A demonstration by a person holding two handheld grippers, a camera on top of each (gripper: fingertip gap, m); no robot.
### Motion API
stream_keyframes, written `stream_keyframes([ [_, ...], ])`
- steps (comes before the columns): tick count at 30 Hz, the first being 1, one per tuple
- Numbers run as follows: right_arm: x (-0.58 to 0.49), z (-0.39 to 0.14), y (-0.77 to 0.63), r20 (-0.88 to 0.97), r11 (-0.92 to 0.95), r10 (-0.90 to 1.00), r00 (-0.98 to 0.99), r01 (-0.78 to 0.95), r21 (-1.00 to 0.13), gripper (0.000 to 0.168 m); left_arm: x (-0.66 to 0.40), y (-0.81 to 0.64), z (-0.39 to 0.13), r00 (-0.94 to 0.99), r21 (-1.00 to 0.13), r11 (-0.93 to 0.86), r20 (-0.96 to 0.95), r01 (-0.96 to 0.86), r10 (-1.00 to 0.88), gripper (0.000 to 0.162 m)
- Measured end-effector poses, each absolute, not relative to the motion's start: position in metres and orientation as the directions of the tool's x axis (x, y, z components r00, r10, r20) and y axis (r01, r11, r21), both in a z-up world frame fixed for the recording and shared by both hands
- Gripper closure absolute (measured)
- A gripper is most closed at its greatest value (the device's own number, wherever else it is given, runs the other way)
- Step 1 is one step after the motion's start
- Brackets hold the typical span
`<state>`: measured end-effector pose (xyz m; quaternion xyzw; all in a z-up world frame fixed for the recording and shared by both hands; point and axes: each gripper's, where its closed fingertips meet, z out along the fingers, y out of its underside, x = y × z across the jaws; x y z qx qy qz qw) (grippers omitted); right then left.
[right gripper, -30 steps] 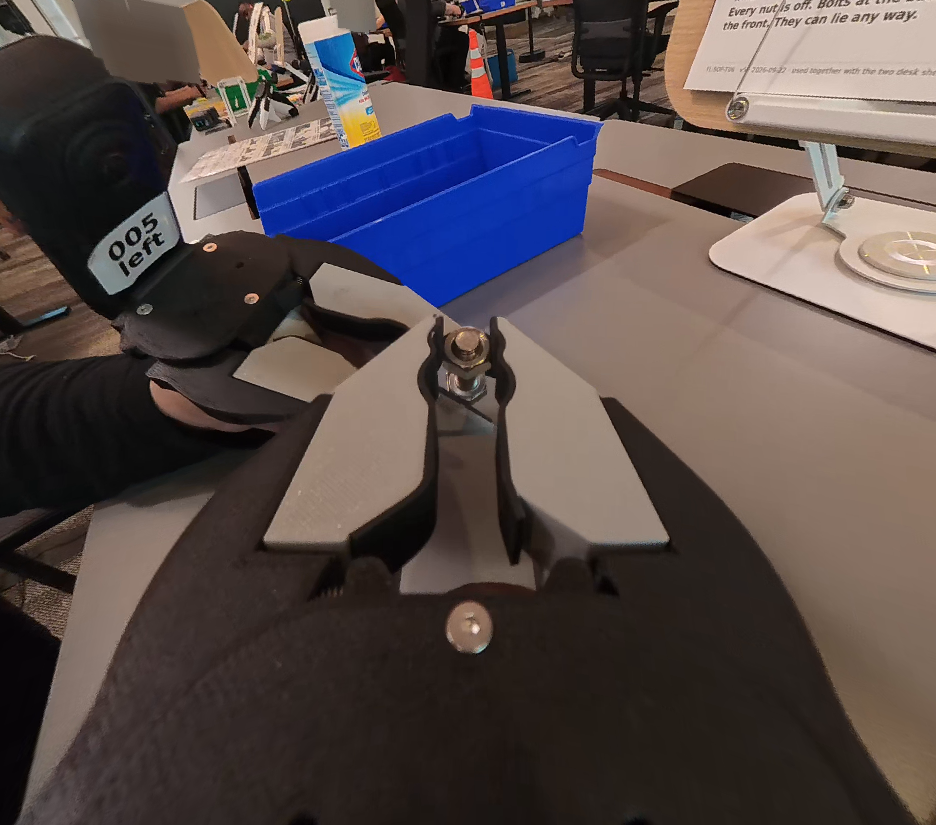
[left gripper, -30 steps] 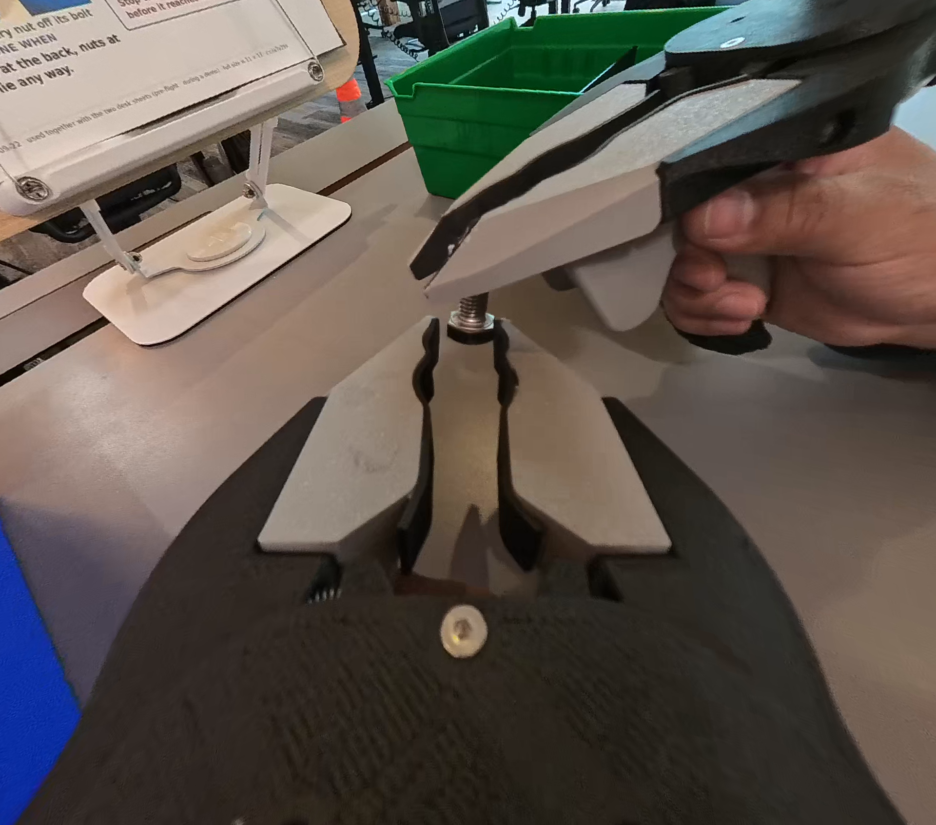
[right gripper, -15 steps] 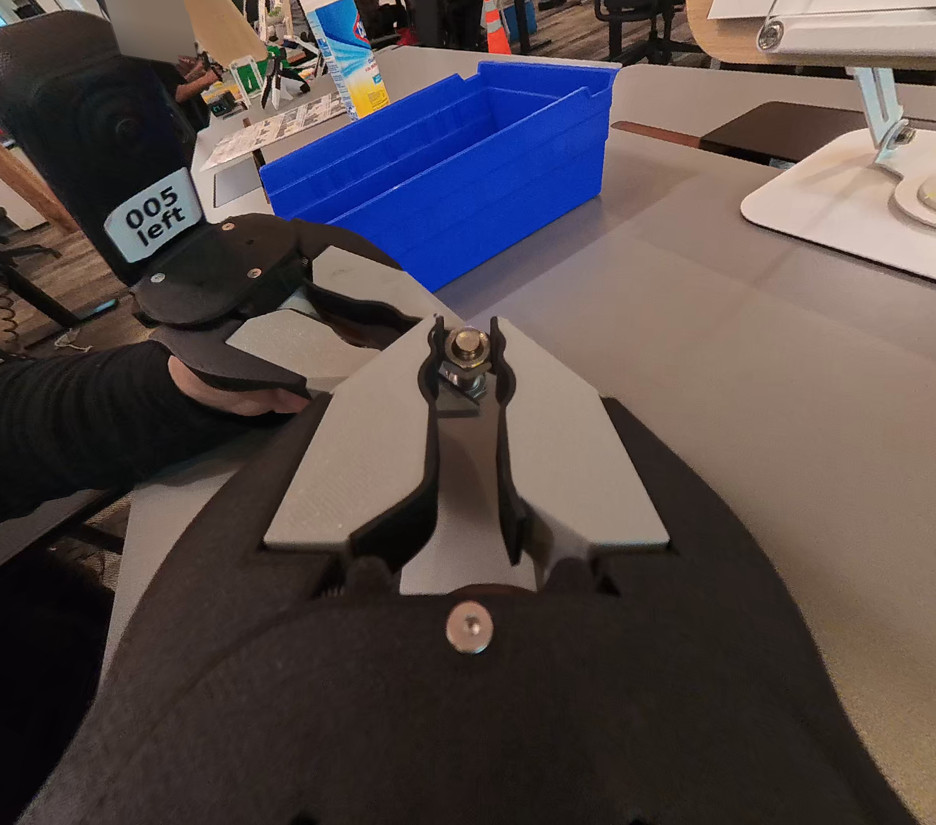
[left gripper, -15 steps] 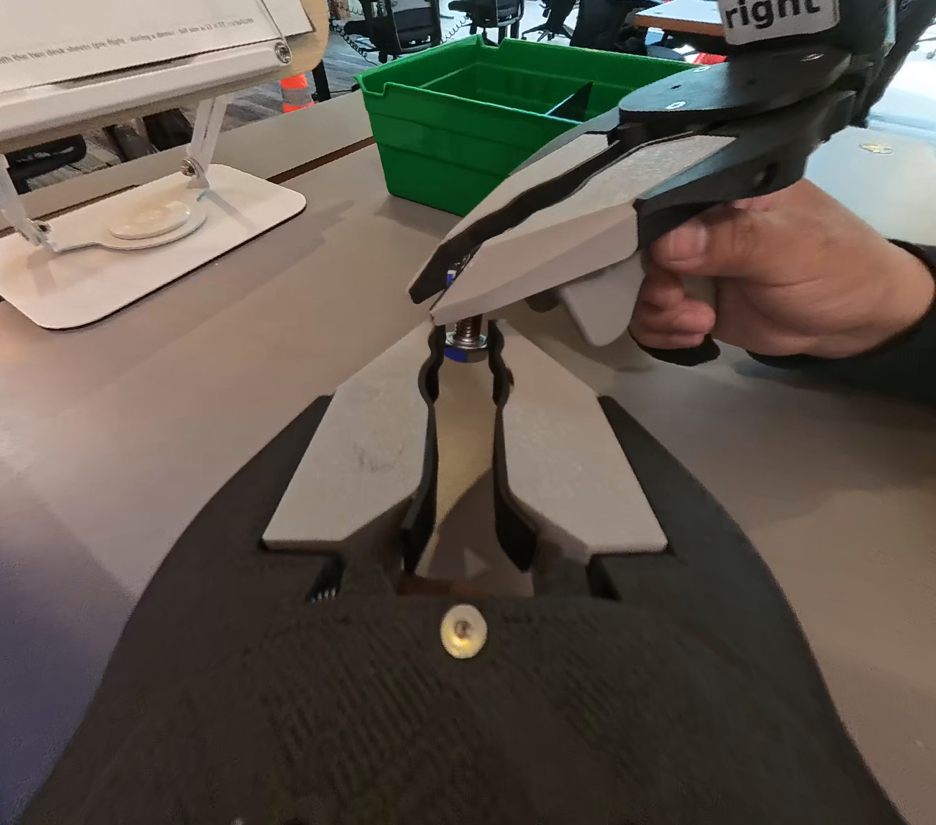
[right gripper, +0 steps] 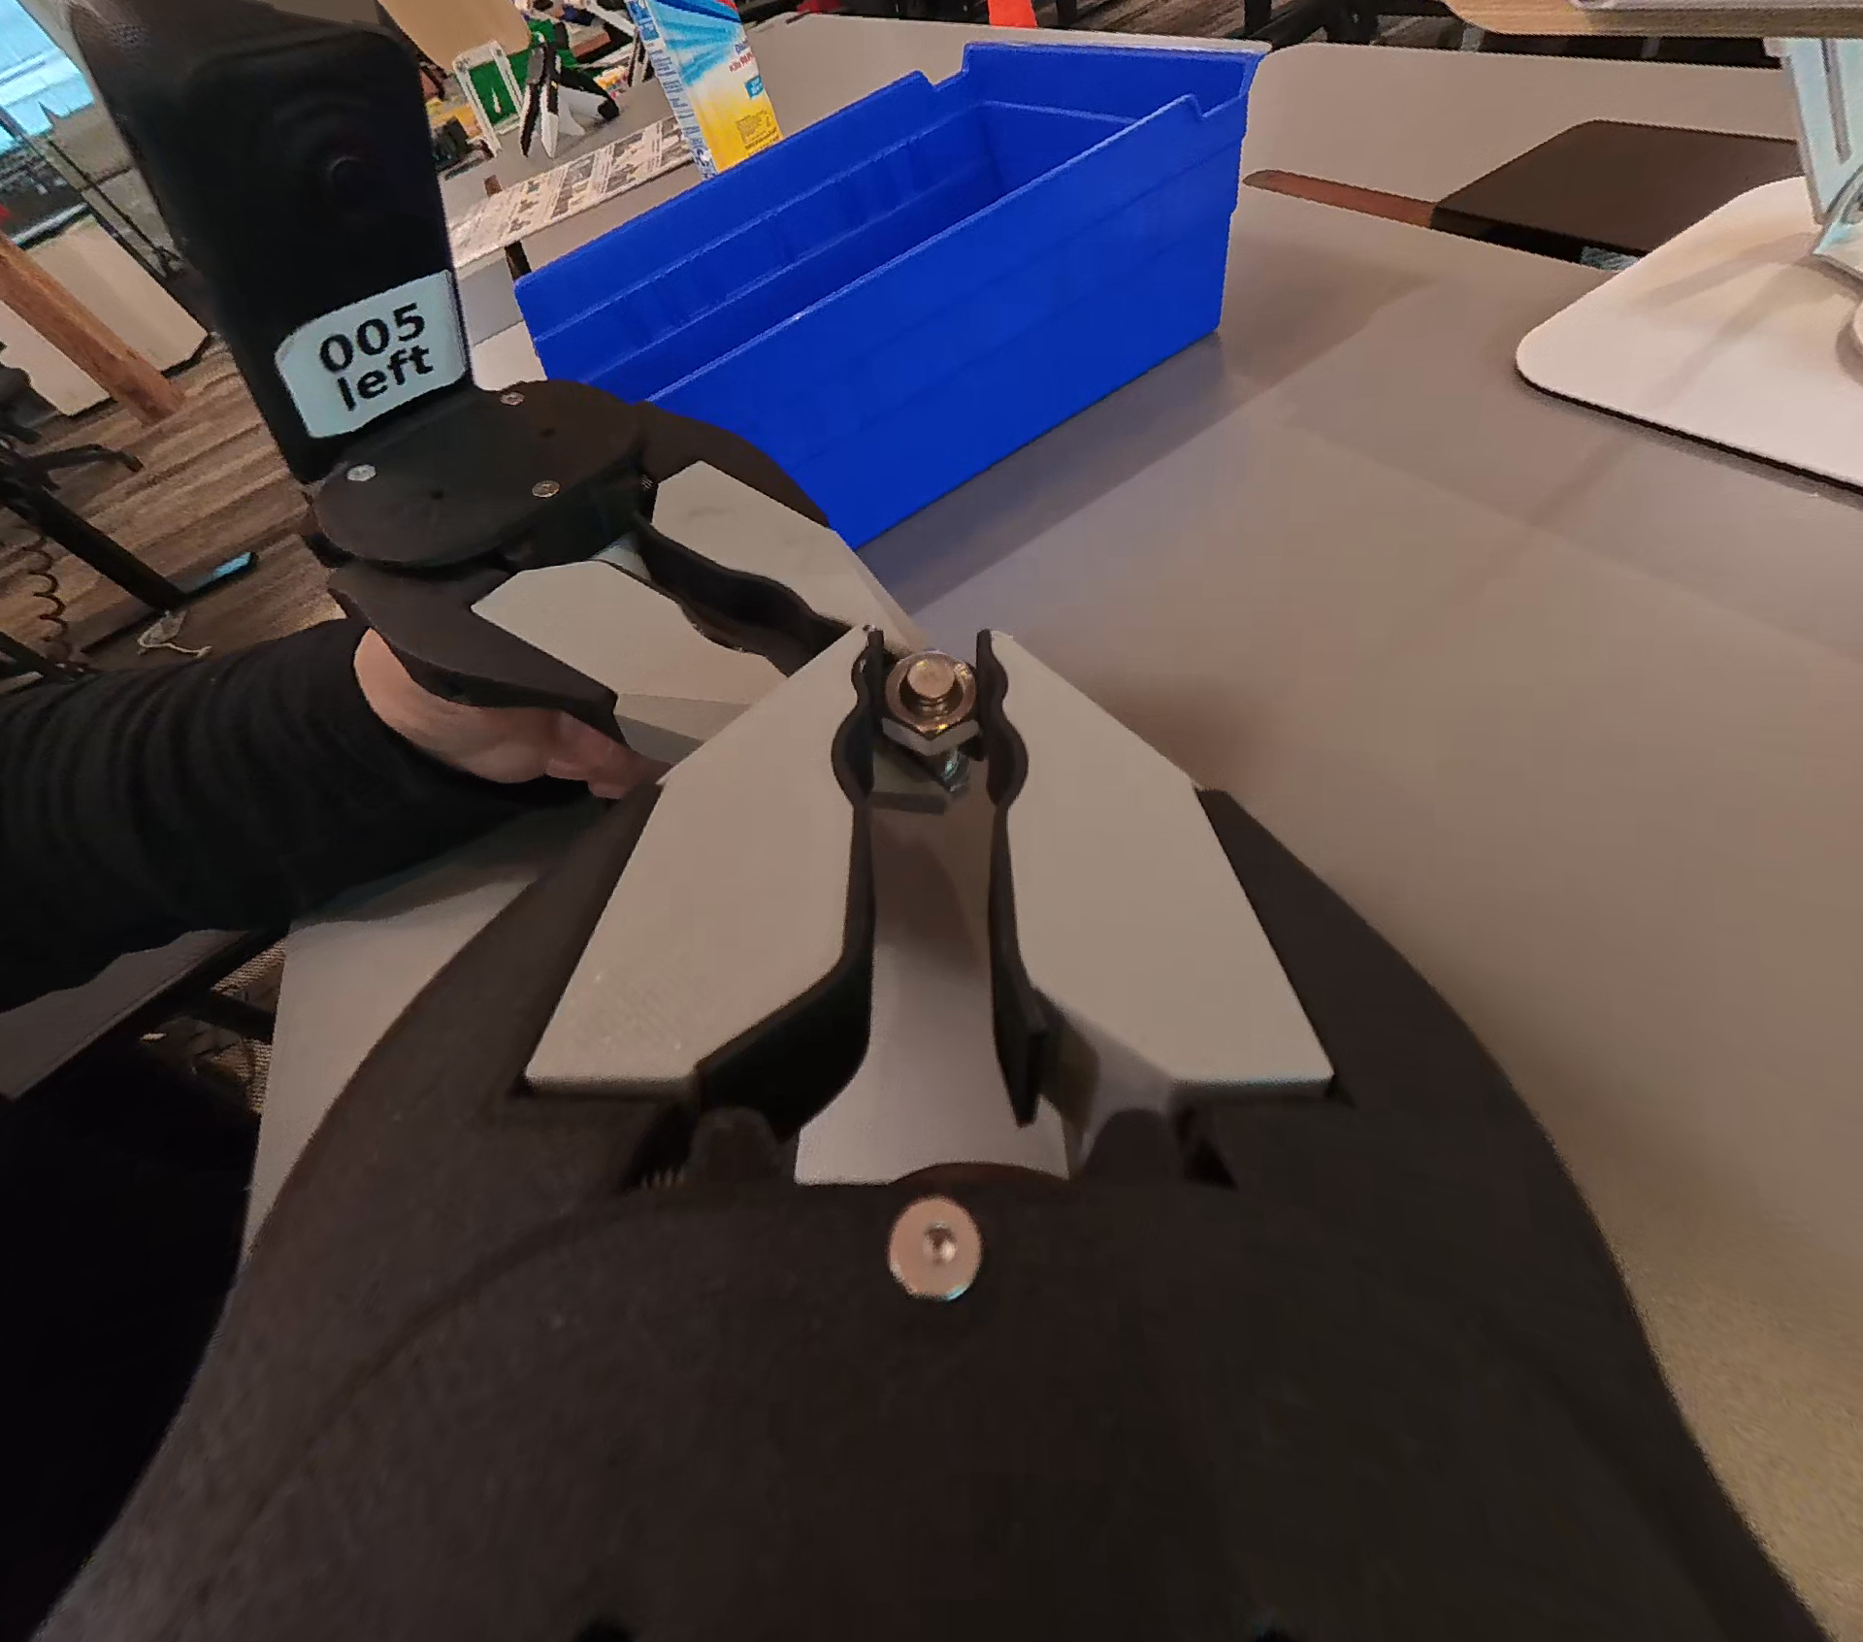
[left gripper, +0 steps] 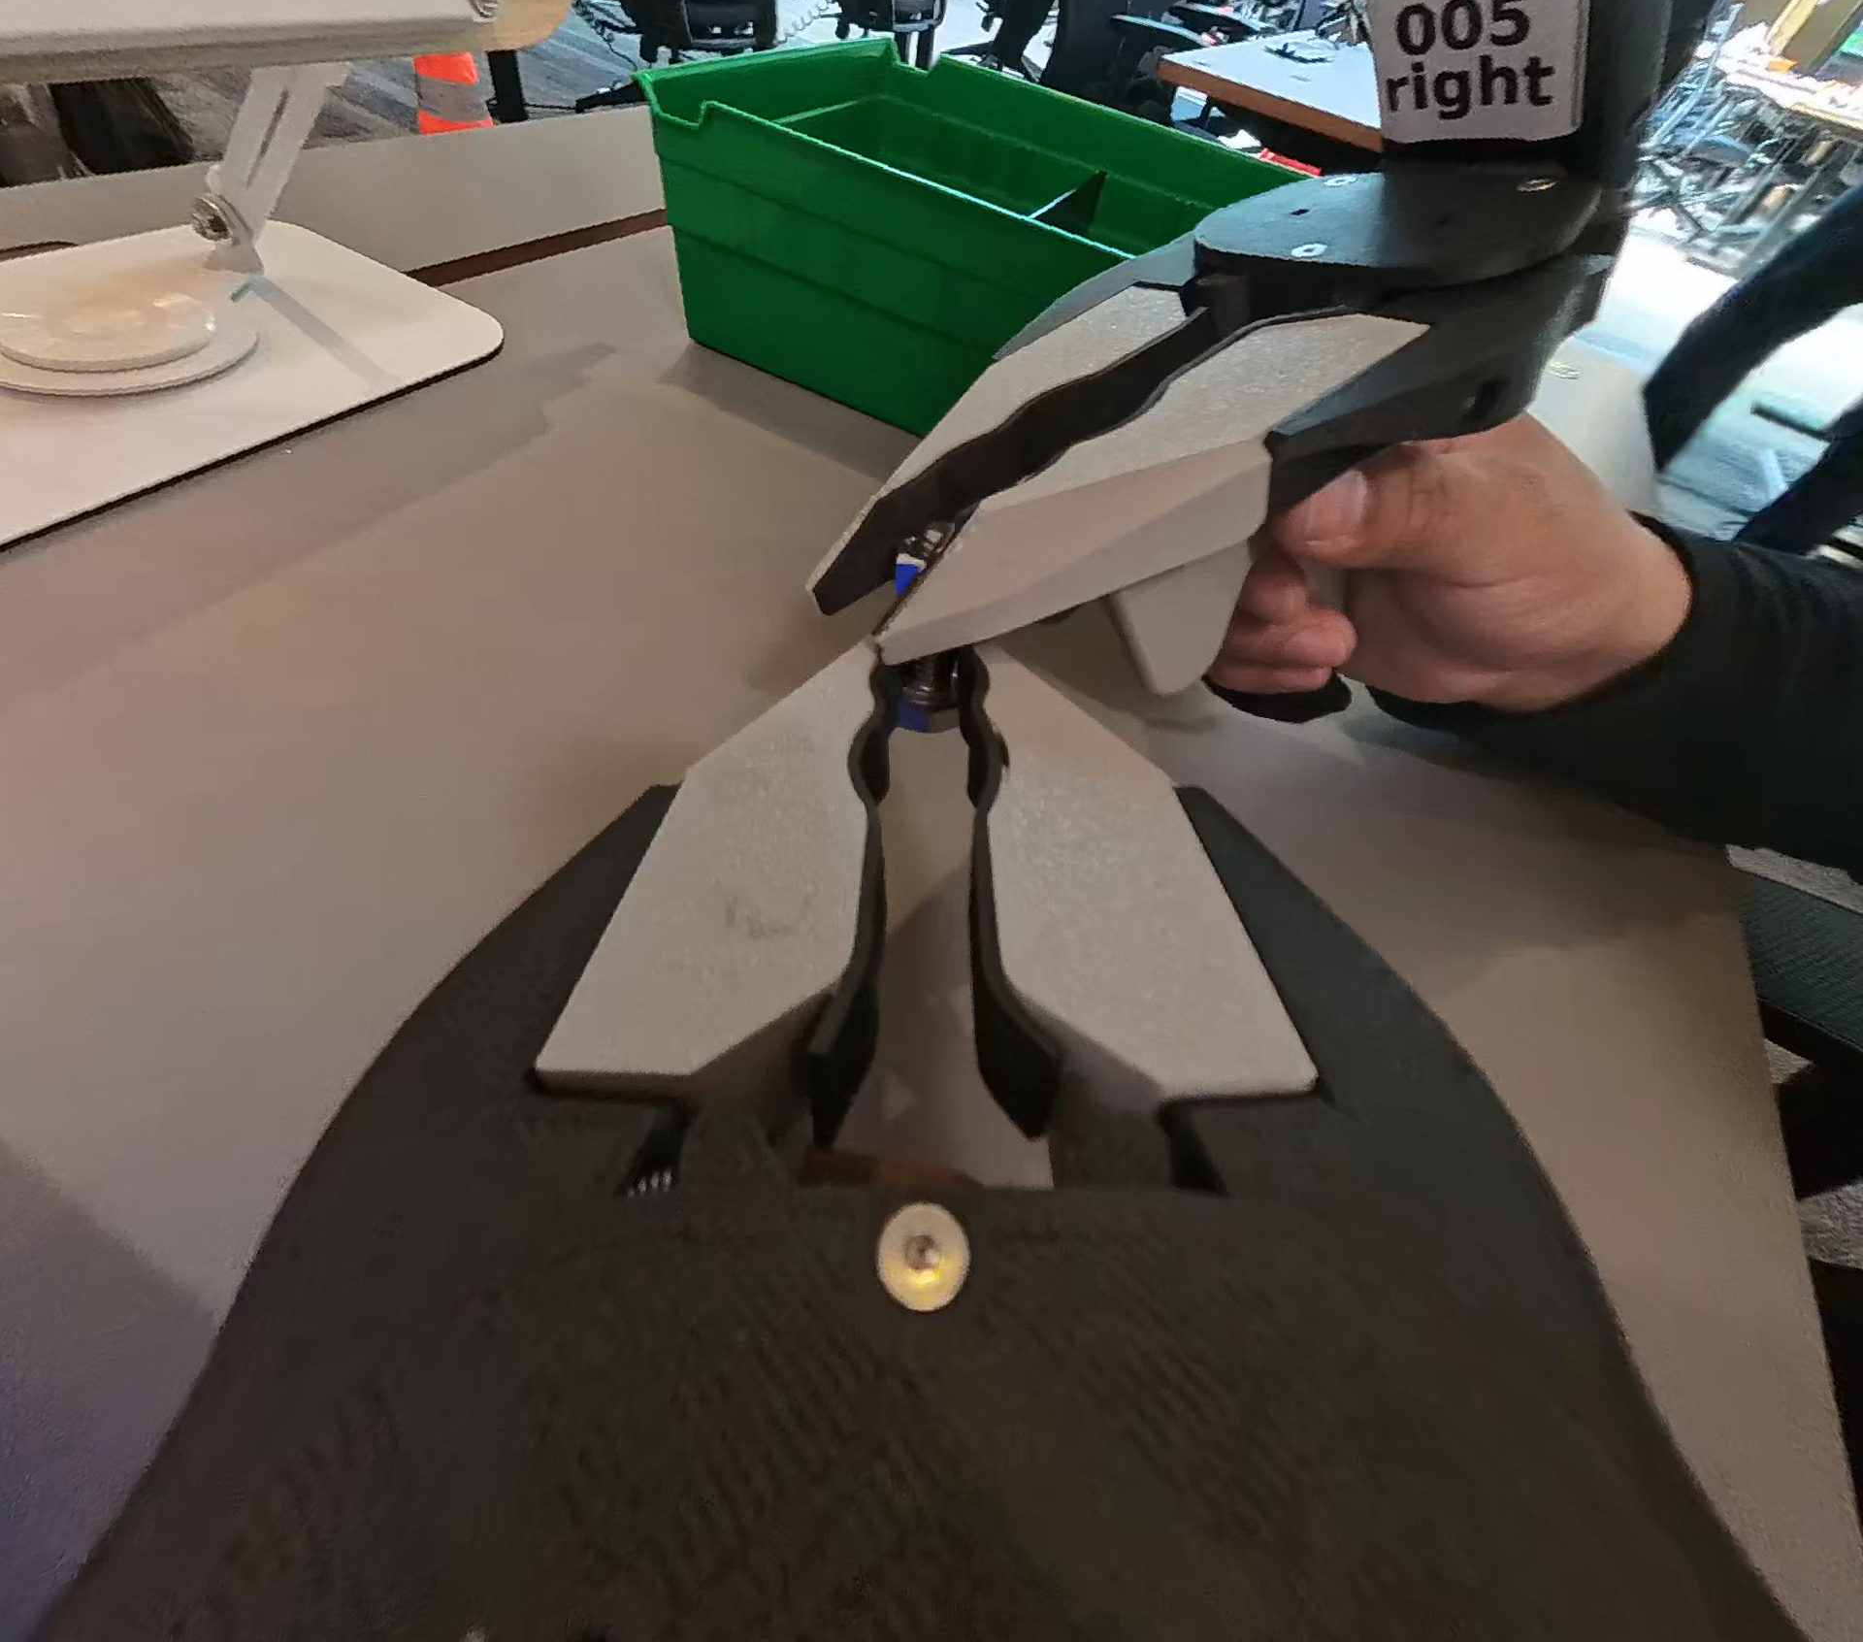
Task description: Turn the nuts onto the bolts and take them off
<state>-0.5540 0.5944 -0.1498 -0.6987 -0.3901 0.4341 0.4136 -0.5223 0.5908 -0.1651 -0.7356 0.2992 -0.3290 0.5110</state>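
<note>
A steel bolt (left gripper: 933, 676) stands upright between the two grippers above the grey table (left gripper: 353, 686). My left gripper (left gripper: 927, 691) is shut on the bolt's lower end. My right gripper (left gripper: 857, 616) comes in from the right just above it, slanting down. In the right wrist view my right gripper (right gripper: 929, 658) is shut on the hex nut (right gripper: 925, 729), with the bolt's end (right gripper: 922, 686) poking through. The left gripper (right gripper: 806, 636) reaches in from the left, its tips hidden under my right fingers. A hand holds each gripper.
A green bin (left gripper: 857, 232) stands behind the right gripper. A blue bin (right gripper: 907, 343) stands behind the left gripper. A white stand with a printed sheet (left gripper: 252, 353) is at the back of the table (right gripper: 1714, 343). A wipes canister (right gripper: 696, 31) stands beyond the blue bin. Left and right tips are no more than a few centimetres apart.
Both grippers have kept their hold. The right gripper has swung from a tilted to an upright pose over the bolt. Both views have panned, so the stand has slid towards the frame edges.
</note>
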Motion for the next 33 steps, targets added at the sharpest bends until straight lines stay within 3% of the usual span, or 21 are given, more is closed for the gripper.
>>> stream_keyframes([
  [8,-0.556,-0.153,0.593,-0.274,-0.348,0.907,0.320,0.200,-0.916,0.153,-0.521,0.588,-0.171,0.589,-0.938,-0.317,0.178,-0.141,-0.789,0.155],
  [15,-0.555,-0.145,0.593,-0.272,-0.333,0.912,0.308,0.165,-0.928,0.154,-0.520,0.590,-0.167,0.621,-0.956,-0.223,0.058,-0.192,-0.782,0.155],
  [25,-0.547,-0.126,0.600,-0.226,-0.264,0.912,0.343,0.066,-0.962,0.134,-0.533,0.604,-0.158,0.717,-0.975,-0.166,0.008,-0.151,-0.697,0.155],
  [33,-0.558,-0.134,0.590,-0.200,-0.244,0.926,0.319,0.105,-0.964,0.142,-0.521,0.596,-0.162,0.679,-0.970,-0.157,-0.012,-0.187,-0.734,0.155],
])
